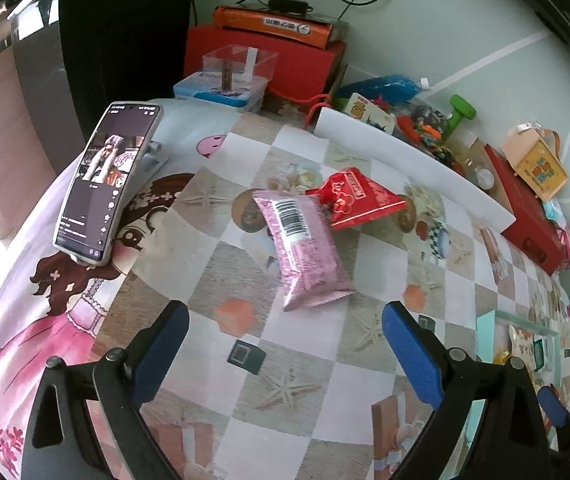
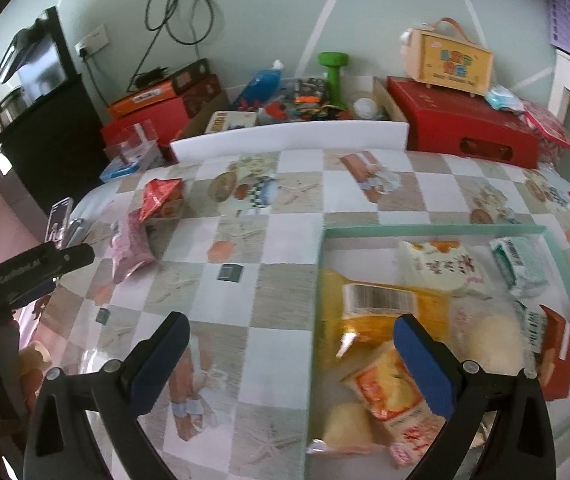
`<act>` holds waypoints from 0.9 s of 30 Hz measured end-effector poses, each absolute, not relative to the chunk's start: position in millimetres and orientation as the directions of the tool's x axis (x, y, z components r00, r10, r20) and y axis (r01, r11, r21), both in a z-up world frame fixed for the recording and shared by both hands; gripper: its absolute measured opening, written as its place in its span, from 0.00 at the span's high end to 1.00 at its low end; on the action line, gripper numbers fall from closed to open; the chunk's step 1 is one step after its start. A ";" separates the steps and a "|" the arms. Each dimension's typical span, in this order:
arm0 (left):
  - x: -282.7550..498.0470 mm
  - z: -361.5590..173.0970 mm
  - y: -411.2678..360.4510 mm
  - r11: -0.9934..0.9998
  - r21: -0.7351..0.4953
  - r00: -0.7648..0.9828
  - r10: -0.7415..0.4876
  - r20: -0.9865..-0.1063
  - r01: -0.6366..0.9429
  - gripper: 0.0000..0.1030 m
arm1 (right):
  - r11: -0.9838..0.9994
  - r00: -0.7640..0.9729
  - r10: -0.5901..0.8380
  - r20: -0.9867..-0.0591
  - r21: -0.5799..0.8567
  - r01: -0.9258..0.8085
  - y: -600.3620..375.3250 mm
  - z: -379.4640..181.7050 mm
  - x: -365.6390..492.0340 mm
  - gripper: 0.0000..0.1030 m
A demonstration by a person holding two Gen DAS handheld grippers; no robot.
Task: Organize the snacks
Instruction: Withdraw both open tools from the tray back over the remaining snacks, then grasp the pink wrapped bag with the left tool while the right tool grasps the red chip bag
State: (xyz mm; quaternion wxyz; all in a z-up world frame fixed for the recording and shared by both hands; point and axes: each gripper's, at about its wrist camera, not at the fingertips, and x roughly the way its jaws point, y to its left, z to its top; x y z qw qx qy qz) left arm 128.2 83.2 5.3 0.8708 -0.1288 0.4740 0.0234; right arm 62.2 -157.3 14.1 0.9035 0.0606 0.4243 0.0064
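Note:
A pink snack pack (image 1: 305, 248) lies on the checked tablecloth just ahead of my open, empty left gripper (image 1: 283, 330). A red snack pack (image 1: 355, 198) lies behind it, touching its far end. Both show at the left of the right wrist view, pink (image 2: 133, 246) and red (image 2: 161, 196). My right gripper (image 2: 291, 342) is open and empty above the left edge of a clear green-rimmed tray (image 2: 417, 230). The tray holds several snacks, among them a yellow pack (image 2: 385, 308) and a white pack (image 2: 437, 266). The left gripper shows at the left edge of the right wrist view (image 2: 29, 276).
A phone (image 1: 105, 180) leans on a stand at the table's left. A white board (image 1: 413, 160) stands along the back. Behind it are red boxes (image 2: 465, 128), a green dumbbell (image 1: 461, 112), a blue bottle (image 1: 381, 86) and a clear box (image 1: 239, 64).

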 end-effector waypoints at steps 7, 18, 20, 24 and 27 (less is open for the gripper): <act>140.6 -6.1 91.2 0.955 -0.237 0.528 -0.111 -0.842 -0.177 0.06 | 0.990 0.645 0.111 -0.756 0.142 -0.005 -138.0 10.7 72.6 0.00; 164.5 -10.9 89.6 0.959 -0.237 0.560 -0.112 -0.821 -0.154 0.06 | 0.977 0.673 0.177 -0.718 0.208 -0.035 -125.4 16.2 98.7 0.00; 168.2 -11.6 88.2 0.961 -0.237 0.568 -0.116 -0.815 -0.143 0.06 | 0.972 0.679 0.194 -0.708 0.230 -0.038 -124.2 19.5 107.8 0.00; 175.2 -16.1 92.2 0.955 -0.265 0.574 -0.141 -0.806 -0.137 0.07 | 0.953 0.689 0.258 -0.677 0.295 -0.067 -118.8 27.2 131.5 0.00; 181.4 -21.1 96.4 0.952 -0.269 0.573 -0.141 -0.807 -0.144 0.15 | 0.948 0.682 0.290 -0.671 0.300 -0.107 -108.3 31.5 149.0 0.00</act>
